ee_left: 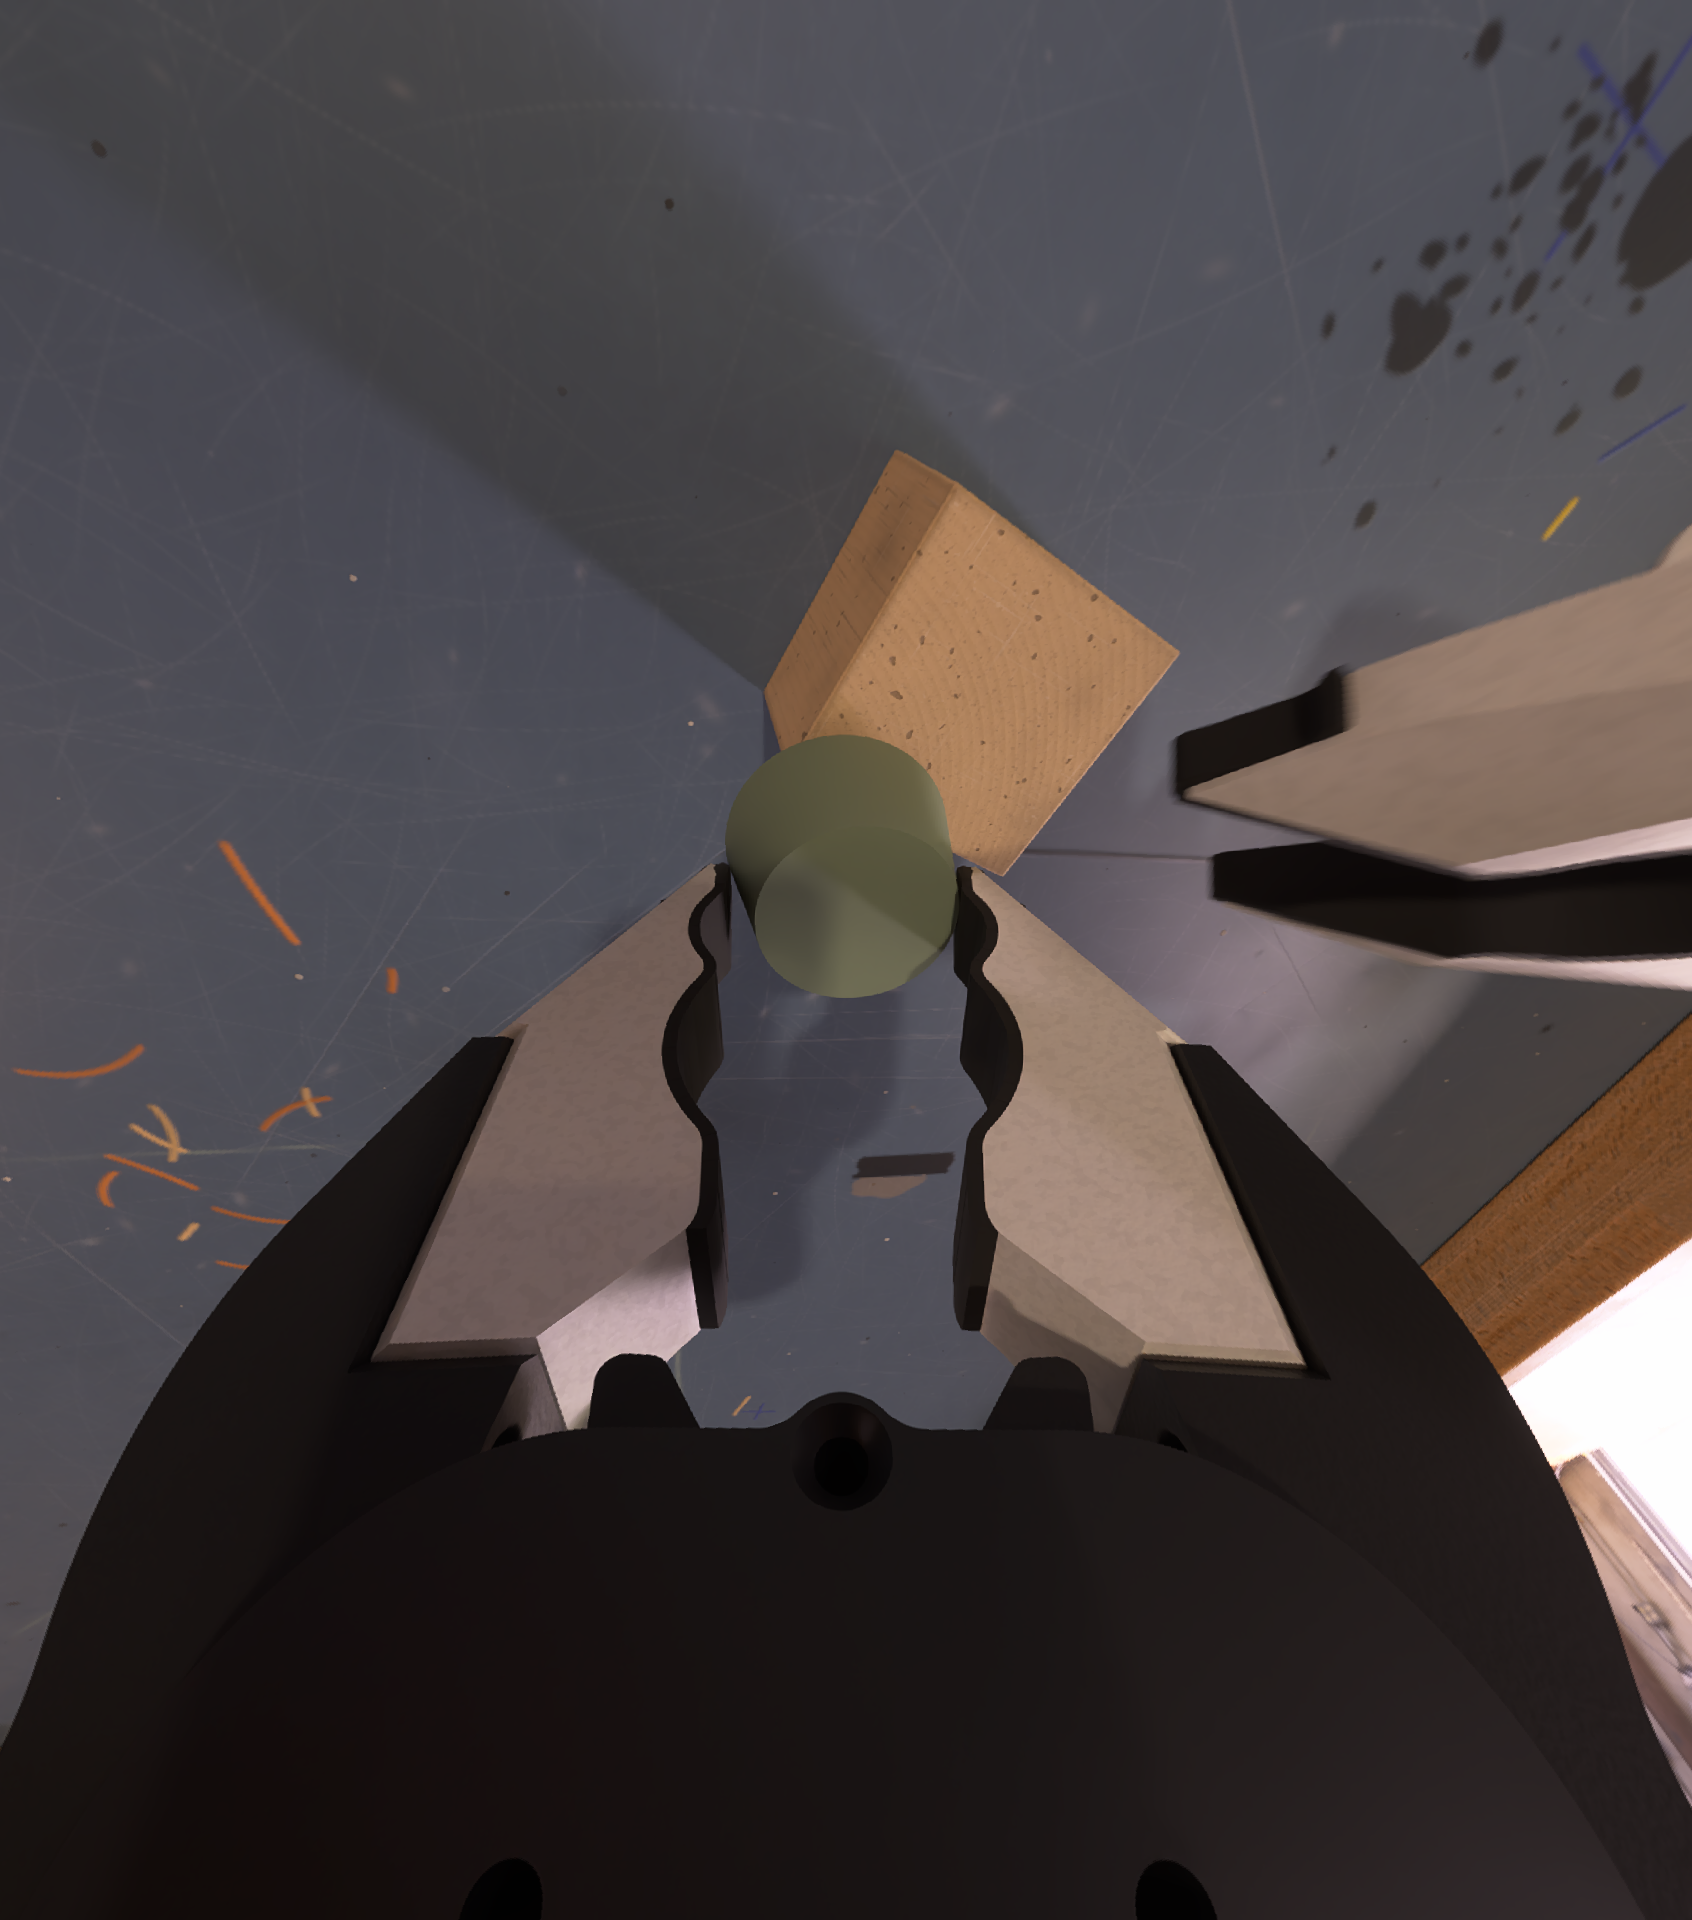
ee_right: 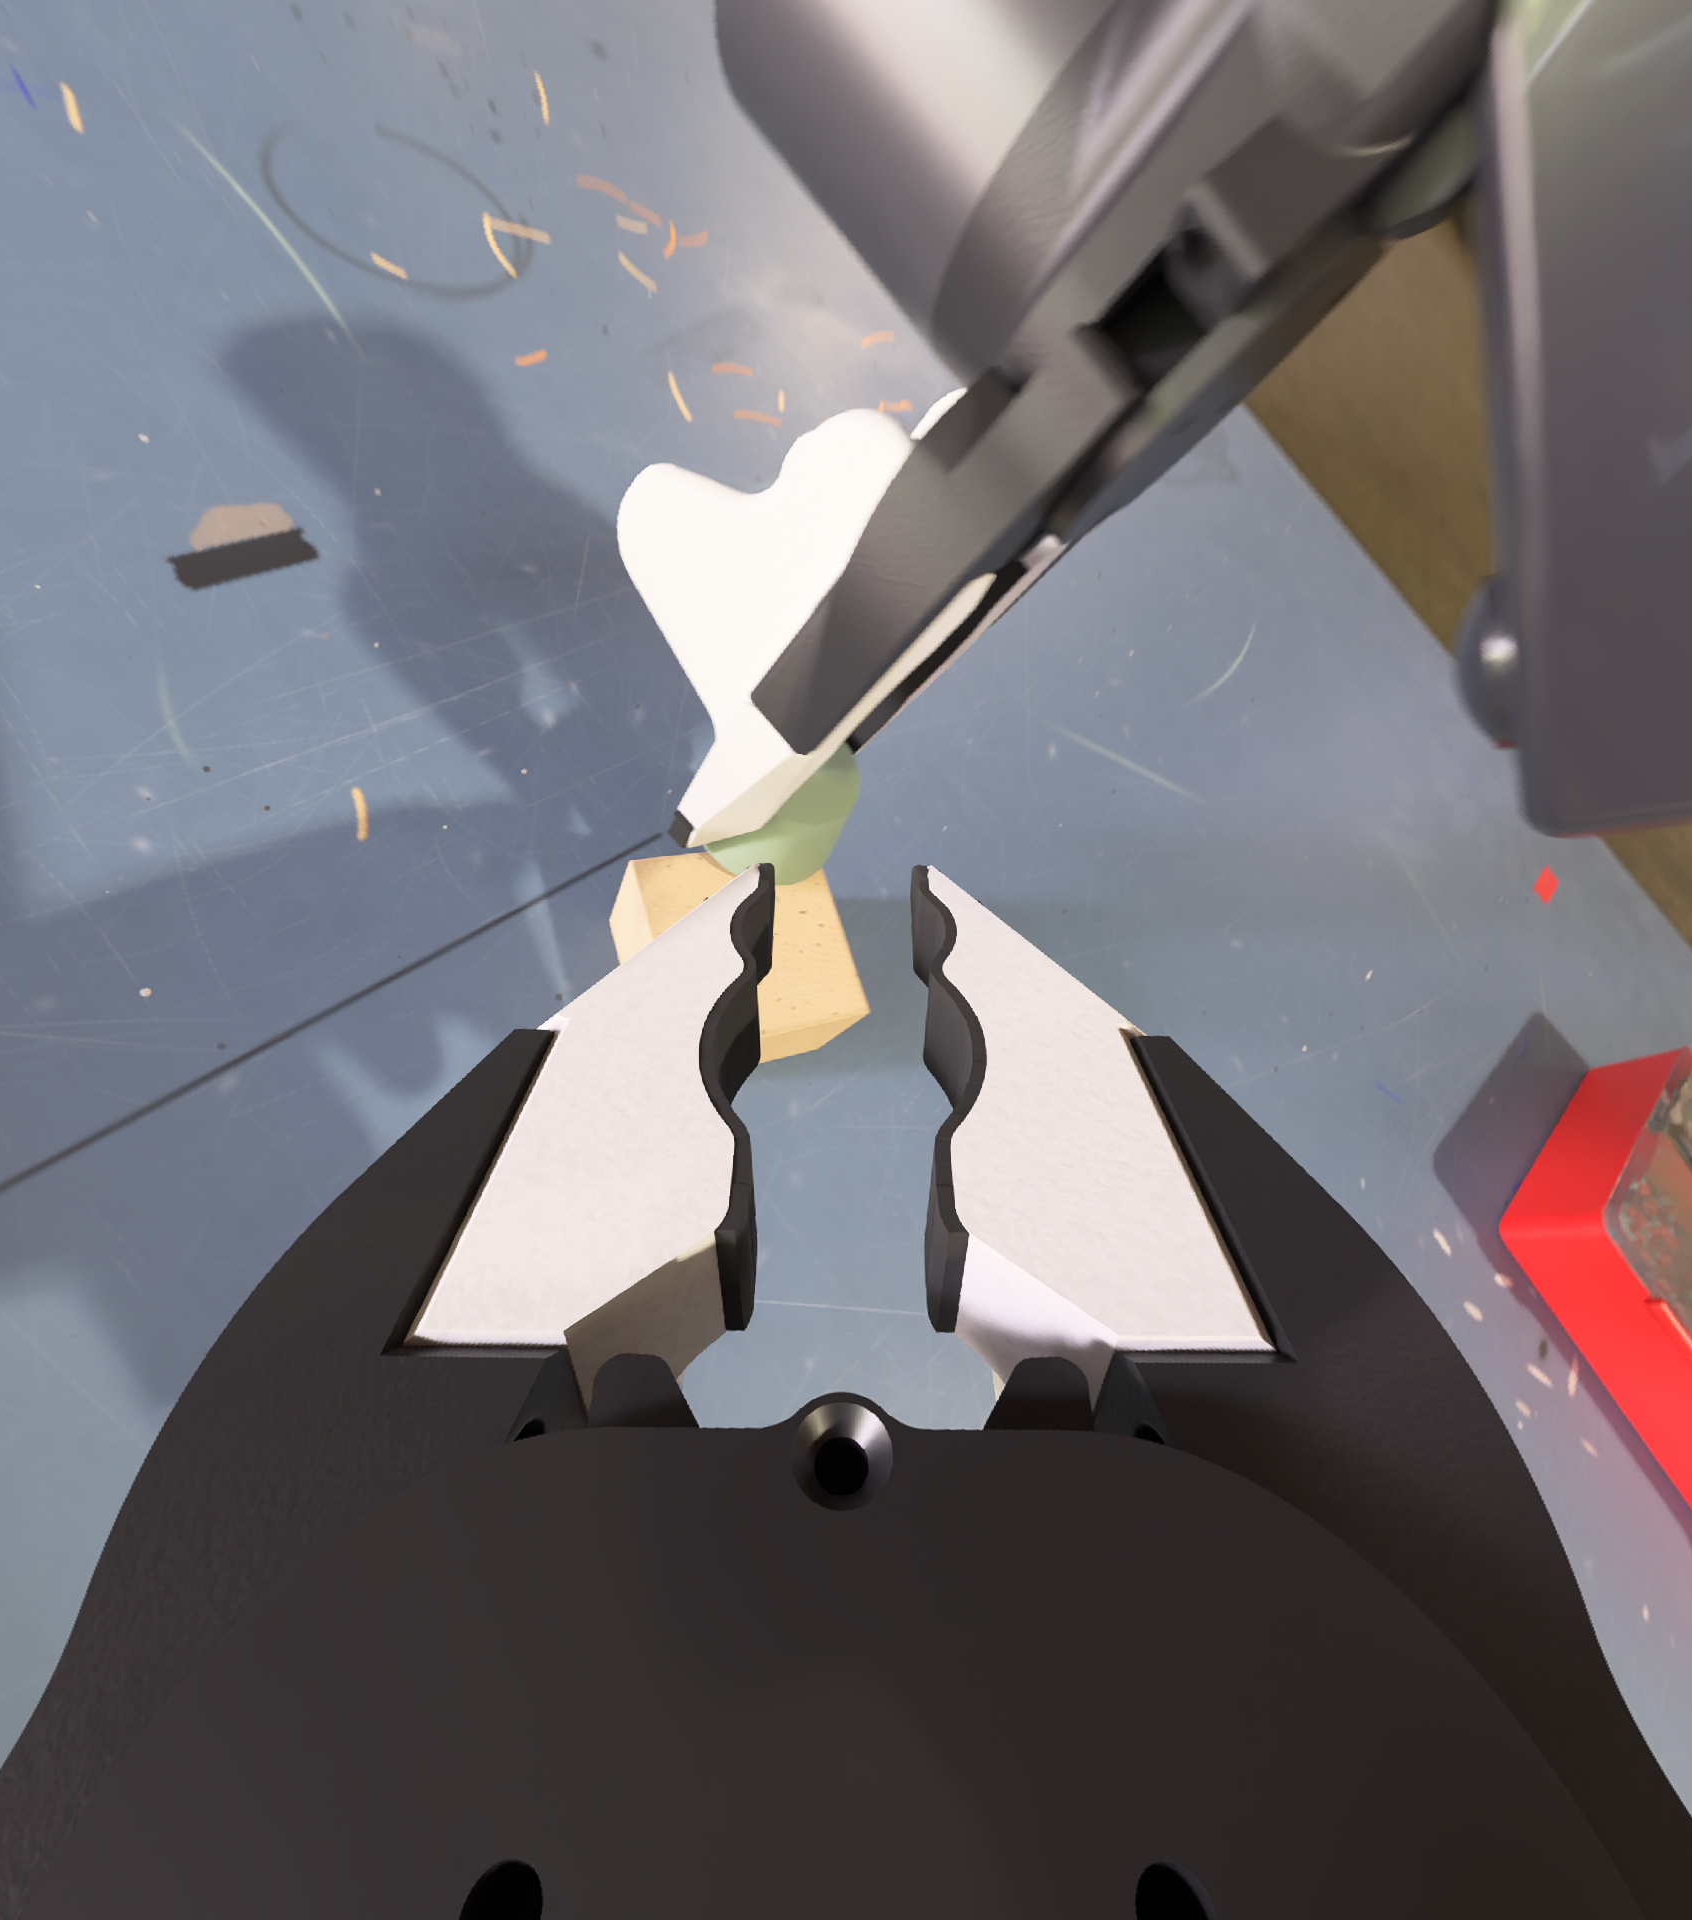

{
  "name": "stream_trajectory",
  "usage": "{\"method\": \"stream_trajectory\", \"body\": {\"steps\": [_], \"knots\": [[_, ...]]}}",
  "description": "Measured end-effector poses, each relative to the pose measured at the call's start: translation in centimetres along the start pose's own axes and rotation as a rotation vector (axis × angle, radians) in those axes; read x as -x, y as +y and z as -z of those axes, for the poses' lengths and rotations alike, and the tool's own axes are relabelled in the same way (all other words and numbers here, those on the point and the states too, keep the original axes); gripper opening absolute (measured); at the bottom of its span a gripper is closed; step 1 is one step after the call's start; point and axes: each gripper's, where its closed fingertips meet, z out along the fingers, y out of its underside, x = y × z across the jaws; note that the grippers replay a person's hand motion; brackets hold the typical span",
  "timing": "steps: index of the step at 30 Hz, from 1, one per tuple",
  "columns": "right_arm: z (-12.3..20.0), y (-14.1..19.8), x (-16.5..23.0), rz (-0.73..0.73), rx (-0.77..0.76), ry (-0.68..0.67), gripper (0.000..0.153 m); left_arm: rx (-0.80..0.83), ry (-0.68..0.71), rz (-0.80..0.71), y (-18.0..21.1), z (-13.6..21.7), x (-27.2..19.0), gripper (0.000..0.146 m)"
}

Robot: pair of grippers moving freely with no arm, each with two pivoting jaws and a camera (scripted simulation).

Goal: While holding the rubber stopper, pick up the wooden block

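The wooden block (ee_left: 967, 665) is a pale cube lying on the blue-grey table (ee_left: 302, 520). My left gripper (ee_left: 842, 883) is shut on the green rubber stopper (ee_left: 852, 914) and holds it just above the block's near corner. My right gripper (ee_right: 844, 883) is open and empty. Its fingertips hang close to the block (ee_right: 806, 987), which shows partly behind its left finger (ee_right: 655, 1039). In the left wrist view the right gripper (ee_left: 1206, 831) sits just right of the block, not around it. The stopper (ee_right: 800, 831) and left gripper (ee_right: 780, 800) show above the block.
A small dark flat piece (ee_right: 244, 545) lies on the table, also seen in the left wrist view (ee_left: 899, 1174). A red box with a clear lid (ee_right: 1652, 1299) sits at the right. The table's wooden edge (ee_left: 1600, 1195) runs close on the right.
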Motion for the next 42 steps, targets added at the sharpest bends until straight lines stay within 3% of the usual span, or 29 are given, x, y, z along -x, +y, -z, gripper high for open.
{"method": "stream_trajectory", "body": {"steps": [4,7,11,16,20,22,24,33,42], "knots": [[1.4,-0.4,-2.2,-0.013,-0.212,-0.07,0.026,-0.008,0.007,-0.006,0.2,-0.2,-0.1,0.043],[1.9,-0.8,-3.4,-0.042,-0.409,-0.222,0.028,-0.01,0.006,-0.037,0.1,-0.2,-0.5,0.043],[0.9,0.0,-3.7,-0.128,-0.473,-0.437,0.034,0.005,-0.04,-0.069,-0.4,0.1,-0.5,0.043],[0.5,0.3,-4.1,-0.261,-0.563,-0.542,0.039,-0.004,-0.052,-0.104,-1.3,0.7,-1.3,0.043],[0.5,0.2,-3.4,-0.219,-0.559,-0.563,0.038,0.016,-0.055,-0.129,-1.7,0.6,-1.9,0.043],[0.4,0.4,-3.3,-0.182,-0.544,-0.528,0.023,0.018,-0.055,-0.136,-1.9,0.6,-2.1,0.043],[0.5,0.5,-3.4,-0.172,-0.544,-0.517,0.019,0.02,-0.055,-0.139,-1.8,0.6,-2.1,0.043],[0.9,1.5,-3.5,-0.172,-0.499,-0.605,0.019,0.031,-0.06,-0.165,-1.2,0.1,-2.2,0.043],[0.6,1.3,-3.3,-0.208,-0.485,-0.619,0.029,-0.011,-0.01,-0.153,-1.0,-0.1,-2.7,0.043]]}}
